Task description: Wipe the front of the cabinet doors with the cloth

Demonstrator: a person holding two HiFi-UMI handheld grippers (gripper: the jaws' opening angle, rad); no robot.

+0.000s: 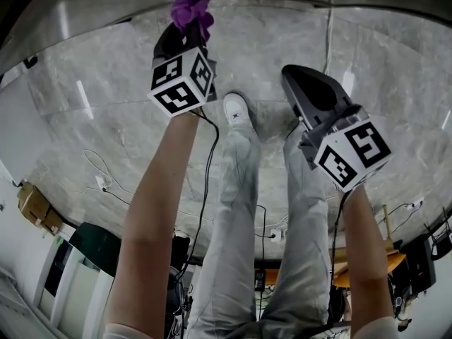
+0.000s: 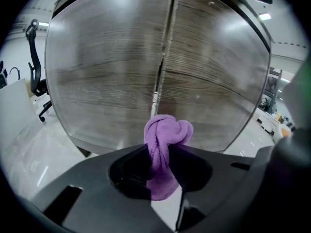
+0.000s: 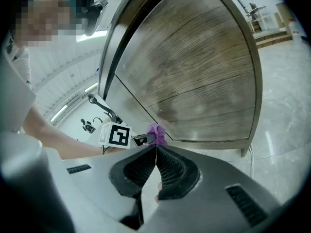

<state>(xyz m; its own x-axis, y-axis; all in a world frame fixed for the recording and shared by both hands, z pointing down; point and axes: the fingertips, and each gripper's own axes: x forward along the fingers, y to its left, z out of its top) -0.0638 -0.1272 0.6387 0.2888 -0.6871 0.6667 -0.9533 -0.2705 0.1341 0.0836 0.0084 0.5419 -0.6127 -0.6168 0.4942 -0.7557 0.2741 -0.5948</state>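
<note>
A bunched purple cloth (image 2: 165, 140) sticks out from the tips of my left gripper (image 2: 163, 166), which is shut on it. In the head view the cloth (image 1: 191, 11) shows at the top, above the left gripper (image 1: 185, 39), close to the cabinet's lower edge. The wooden cabinet doors (image 2: 160, 67) fill the left gripper view, with the seam between them straight ahead. My right gripper (image 3: 155, 152) is shut with nothing between its pads, held to the right of the left one (image 3: 146, 139) and short of the cabinet doors (image 3: 194, 76). In the head view the right gripper (image 1: 311, 90) hangs over the floor.
A grey marble floor (image 1: 106, 119) lies below, with cables (image 1: 99, 182) trailing across it. The person's legs and a white shoe (image 1: 237, 110) stand between the grippers. An office chair (image 2: 35, 57) stands left of the cabinet. A cardboard box (image 1: 35, 207) sits at the left.
</note>
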